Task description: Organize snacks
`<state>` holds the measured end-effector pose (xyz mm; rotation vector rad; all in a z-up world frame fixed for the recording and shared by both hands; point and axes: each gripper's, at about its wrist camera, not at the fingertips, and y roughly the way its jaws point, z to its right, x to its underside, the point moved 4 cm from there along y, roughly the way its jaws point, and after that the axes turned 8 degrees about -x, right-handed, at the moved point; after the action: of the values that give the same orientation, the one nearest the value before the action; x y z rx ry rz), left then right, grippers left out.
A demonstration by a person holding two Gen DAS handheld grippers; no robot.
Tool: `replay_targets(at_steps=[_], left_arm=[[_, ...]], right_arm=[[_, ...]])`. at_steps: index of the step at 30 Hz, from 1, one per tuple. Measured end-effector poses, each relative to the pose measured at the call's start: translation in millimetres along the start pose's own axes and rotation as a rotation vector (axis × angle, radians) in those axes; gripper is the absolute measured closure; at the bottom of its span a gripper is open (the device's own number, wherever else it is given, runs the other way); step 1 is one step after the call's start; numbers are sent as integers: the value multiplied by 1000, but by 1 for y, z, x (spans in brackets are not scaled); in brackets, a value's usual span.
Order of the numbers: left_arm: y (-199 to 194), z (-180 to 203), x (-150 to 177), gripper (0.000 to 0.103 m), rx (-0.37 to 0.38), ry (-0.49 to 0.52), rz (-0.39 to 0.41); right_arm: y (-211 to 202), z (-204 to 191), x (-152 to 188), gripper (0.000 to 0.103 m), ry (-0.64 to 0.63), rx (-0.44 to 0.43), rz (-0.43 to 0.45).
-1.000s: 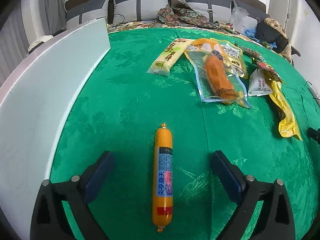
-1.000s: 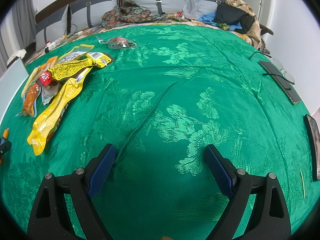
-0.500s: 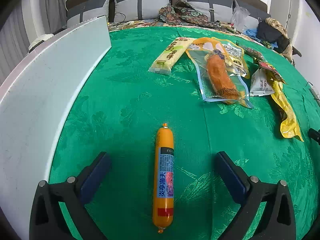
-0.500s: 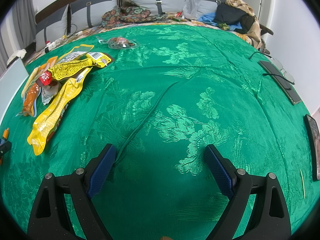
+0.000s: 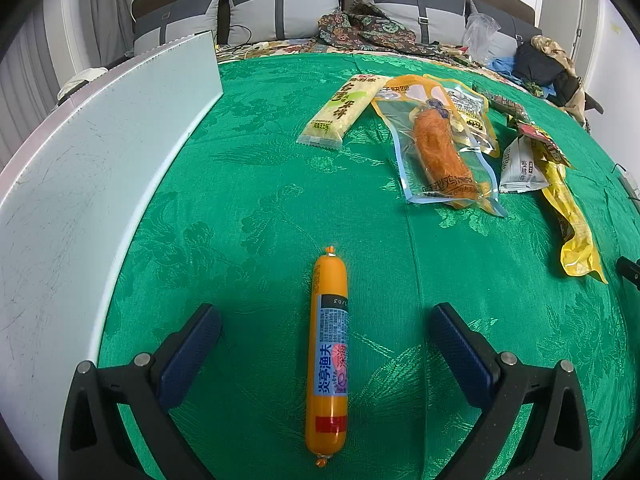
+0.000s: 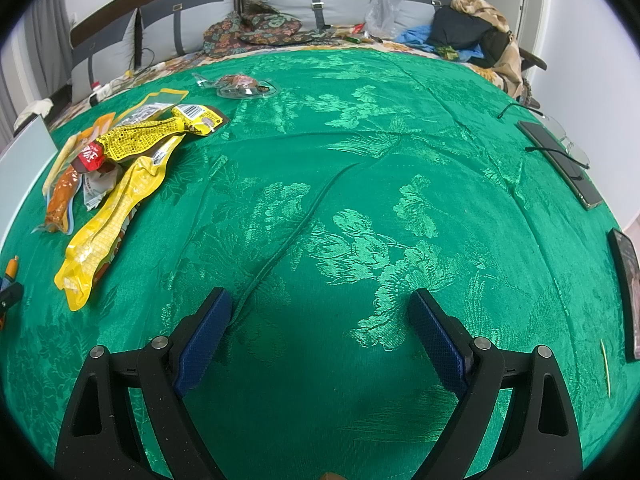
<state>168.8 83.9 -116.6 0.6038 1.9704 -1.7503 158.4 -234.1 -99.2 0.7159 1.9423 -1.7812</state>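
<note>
An orange sausage stick (image 5: 329, 354) with a blue label lies lengthwise on the green cloth, between the fingers of my open left gripper (image 5: 326, 326), untouched. Farther off lie a pale yellow bar pack (image 5: 345, 110), a clear pouch with an orange meat piece (image 5: 439, 152), a small white packet (image 5: 520, 166) and a long yellow pack (image 5: 572, 220). My right gripper (image 6: 319, 312) stands open over bare cloth. The snack pile (image 6: 116, 168) sits at its far left, and a clear-wrapped snack (image 6: 240, 85) lies apart near the back.
A white board (image 5: 80, 168) runs along the left edge of the table. On the right side lie a dark phone (image 6: 560, 160), glasses (image 6: 572, 146) and a dark tablet (image 6: 628, 288). Pillows and clothes crowd the sofa (image 6: 280, 8) behind.
My left gripper has drawn back and up slightly, so the sausage stick sits a little farther forward between the fingers. The right view is unchanged.
</note>
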Motion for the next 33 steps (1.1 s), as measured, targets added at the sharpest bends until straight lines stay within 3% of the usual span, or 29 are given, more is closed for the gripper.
replay_targets(at_steps=[8,10,13,15,17,18,20,21,22,23,24,25,28,31,33], left_arm=[[0,0,1,0,0,0,0],[0,-1,1,0,0,-1,0],[1,0,-1,0,0,1,-45],[1,-1,-1,3,-6,-9,-92],[-2,0,0,10,-10,-16,-102],[-6,3,0,19,-7,-11,-105],[-12,10,-1,44,9,21,-98],[-14,11,-1,73,15,36,-95],[-16,12,-2,88,11,50,-98],[-17,12,-1,88,31,52,-105],[-20,11,1,88,46,42,-97],[-21,10,1,88,51,38,-92],[-34,2,6,88,120,-23,-72],[-52,-8,7,88,183,-91,-49],[-63,-12,5,88,219,-125,-36]], right_arm=[[1,0,0,10,-3,3,-3],[1,-1,-3,10,17,2,-41],[-8,-25,-21,10,161,-175,-65],[-5,-60,-37,10,127,-250,-89],[12,-105,-53,11,53,-293,-160],[21,-120,-57,11,26,-286,-188],[47,-151,-63,11,-44,-235,-249],[56,-159,-61,12,-64,-203,-284],[66,-164,-56,13,-80,-175,-324],[63,-167,-56,16,-102,-155,-300],[60,-164,-54,40,-104,-140,-299],[54,-161,-53,54,-106,-131,-281],[39,-132,-42,58,-11,-232,-312],[12,-89,-29,58,171,-400,-289],[-7,-62,-15,58,326,-563,-266]])
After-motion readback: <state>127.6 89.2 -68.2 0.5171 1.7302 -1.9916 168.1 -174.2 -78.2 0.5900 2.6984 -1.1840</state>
